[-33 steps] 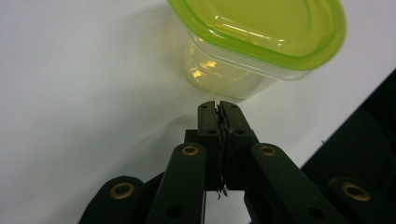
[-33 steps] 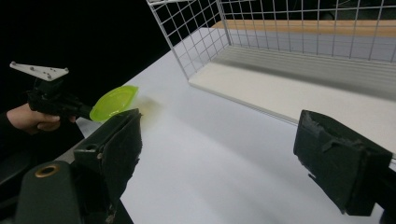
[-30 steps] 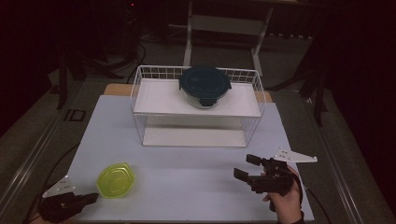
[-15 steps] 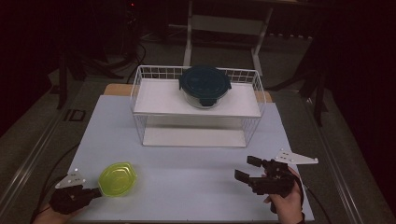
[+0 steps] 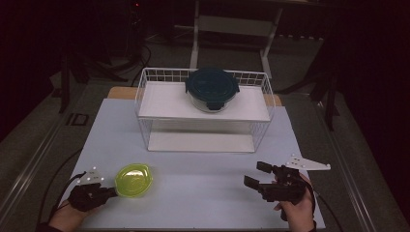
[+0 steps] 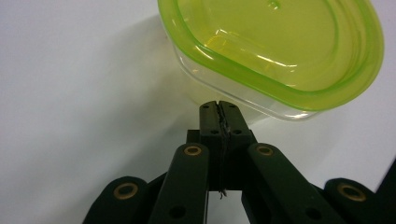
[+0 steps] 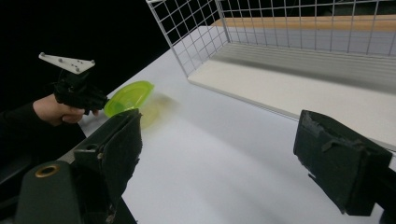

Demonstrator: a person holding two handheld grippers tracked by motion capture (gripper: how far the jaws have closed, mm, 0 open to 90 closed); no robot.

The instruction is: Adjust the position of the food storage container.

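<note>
My left gripper point(image 6: 218, 105) has its jaws pressed flat together with nothing between them, and the tips sit right at the clear wall of the yellow-green container point(image 6: 275, 51), just under its lid rim; I can't tell for sure if they actually touch it. Compared with a second ago, that gripper has slid in along the table's near edge toward the container, closing the gap that was there, and the container now looks tipped a little, its lid leaning away from me in the left gripper view. My right gripper point(image 5: 261, 175) hasn't budged, jaws spread wide and empty, hovering over bare tabletop well apart from the container. The container itself sits on the white table point(image 5: 203, 179) at the front left corner, close to the edge. Farther back in the middle stands a white wire rack point(image 5: 145, 96) with a dark teal lidded bowl point(image 5: 212, 88) on its upper shelf, well clear of both my hands, so nothing blocks the way to the container. Left hand point(image 5: 77, 208) comes in low from the bottom left corner, gripper lying nearly level and pointing right at the container; right hand point(image 5: 295, 205) comes up from the bottom right, gripper pointing left across the table, grey plate sticking out on top.
</note>
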